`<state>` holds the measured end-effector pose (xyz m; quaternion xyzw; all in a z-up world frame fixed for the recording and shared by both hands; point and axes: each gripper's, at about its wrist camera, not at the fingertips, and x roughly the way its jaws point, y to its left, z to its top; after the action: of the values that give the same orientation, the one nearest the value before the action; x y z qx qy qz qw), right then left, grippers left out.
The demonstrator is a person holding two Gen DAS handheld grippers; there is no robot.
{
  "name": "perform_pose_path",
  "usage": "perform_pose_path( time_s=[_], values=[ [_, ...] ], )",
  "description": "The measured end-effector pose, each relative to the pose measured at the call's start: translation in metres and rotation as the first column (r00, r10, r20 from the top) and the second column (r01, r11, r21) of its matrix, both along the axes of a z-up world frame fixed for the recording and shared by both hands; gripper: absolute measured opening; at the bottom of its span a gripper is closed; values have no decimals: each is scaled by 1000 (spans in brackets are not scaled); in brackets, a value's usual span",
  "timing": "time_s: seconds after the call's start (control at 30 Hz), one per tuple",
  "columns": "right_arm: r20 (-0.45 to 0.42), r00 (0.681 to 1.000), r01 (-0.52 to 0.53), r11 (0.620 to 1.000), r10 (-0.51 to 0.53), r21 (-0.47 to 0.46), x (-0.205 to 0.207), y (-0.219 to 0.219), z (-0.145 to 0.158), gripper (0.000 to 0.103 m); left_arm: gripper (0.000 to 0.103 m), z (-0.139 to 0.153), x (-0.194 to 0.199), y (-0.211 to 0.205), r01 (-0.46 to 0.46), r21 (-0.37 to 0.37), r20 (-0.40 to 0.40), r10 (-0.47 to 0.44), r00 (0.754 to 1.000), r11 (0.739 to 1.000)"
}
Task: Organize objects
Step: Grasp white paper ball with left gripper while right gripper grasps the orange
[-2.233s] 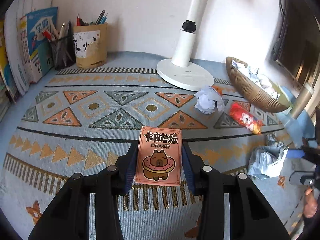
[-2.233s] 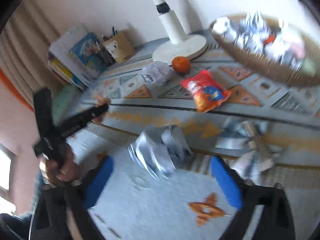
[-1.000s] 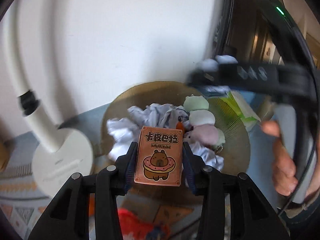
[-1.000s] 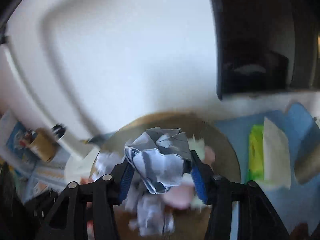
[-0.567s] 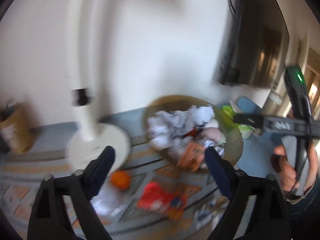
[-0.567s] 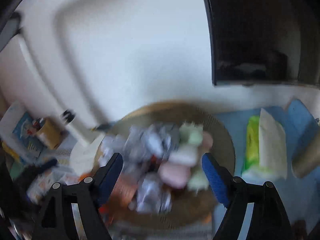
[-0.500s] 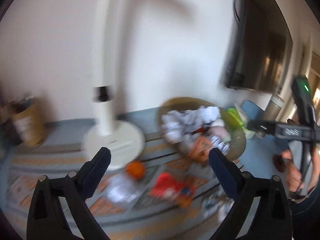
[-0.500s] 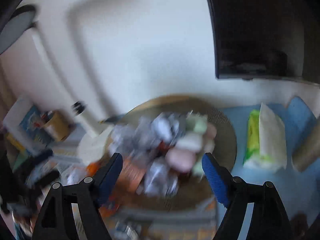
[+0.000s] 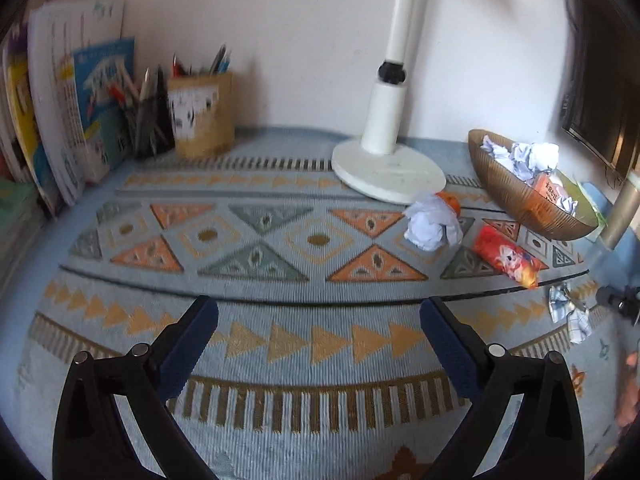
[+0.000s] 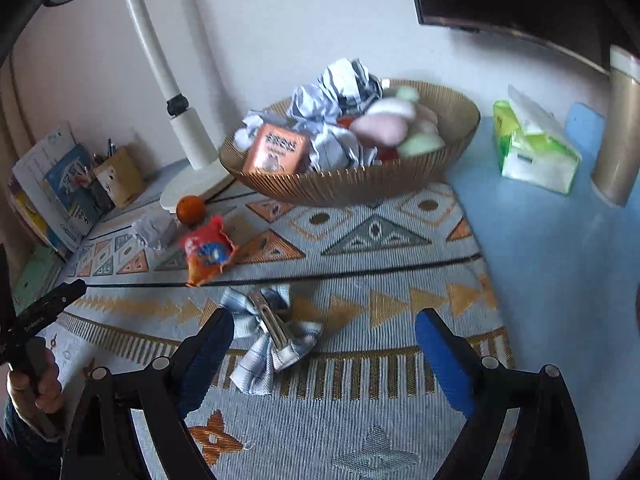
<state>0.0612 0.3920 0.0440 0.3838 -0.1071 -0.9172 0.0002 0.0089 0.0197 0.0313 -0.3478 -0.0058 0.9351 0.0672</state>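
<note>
Both the left gripper (image 9: 318,344) and the right gripper (image 10: 324,348) are hovering with jaws spread wide and empty. A checked cloth bow hair clip (image 10: 270,334) is lying just ahead, waiting for collection into the ribbed golden basket (image 10: 360,186) beyond, likely the gathering place.

Ahead of the right tongs (image 10: 322,344): one basket (image 10: 360,184), one card box (image 10: 276,154), one snack bag (image 10: 206,250), one orange (image 10: 191,209), one cloth (image 10: 268,336), one tissue pack (image 10: 532,152), one lamp (image 10: 188,136). Two pen holders (image 9: 200,120).
</note>
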Motion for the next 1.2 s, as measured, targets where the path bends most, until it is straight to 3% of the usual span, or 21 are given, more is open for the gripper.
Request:
perform_pose_path(
  time_s=[0.27,0.33,0.43,0.5,0.57,0.67,0.73,0.8,0.83,0.9,1.0,1.2],
  values=[
    [0,1000,18,999,-18,-37,-2,9,0,92,102,-3,6,20,44,-95,1,-44,999,994],
    [2,1000,24,999,-24,-37,-1,9,-1,92,102,-3,6,21,48,-97,3,-47,999,994],
    [21,1000,-8,999,9,-46,-5,3,2,92,101,-1,-2,22,103,-43,54,-100,994,994],
    [59,995,-70,986,80,-154,-14,-5,4,92,100,4,-11,23,138,51,81,-142,987,989],
    [79,987,-114,952,141,-284,-29,-16,13,91,100,14,-34,33,212,178,114,-234,966,961],
    [107,974,-138,897,200,-420,-67,-41,26,83,100,20,-64,65,282,155,107,-300,948,947],
    [109,969,-152,879,223,-451,-92,-63,32,74,94,14,-81,82,293,128,139,-310,941,947],
    [109,972,-152,908,210,-391,-113,-85,38,70,68,1,-99,97,306,104,191,-321,928,946],
    [107,975,-148,924,197,-354,-123,-95,40,70,62,-6,-105,102,300,92,212,-313,926,949],
    [119,976,-137,936,184,-324,-139,-107,38,70,36,-16,-111,103,299,98,228,-314,922,949],
    [152,974,-113,940,169,-322,-162,-114,28,69,36,-15,-104,86,293,138,201,-317,927,946],
    [227,965,-68,962,131,-265,-201,-122,-1,69,36,-11,-87,38,197,173,176,-227,958,965]
  ],
)
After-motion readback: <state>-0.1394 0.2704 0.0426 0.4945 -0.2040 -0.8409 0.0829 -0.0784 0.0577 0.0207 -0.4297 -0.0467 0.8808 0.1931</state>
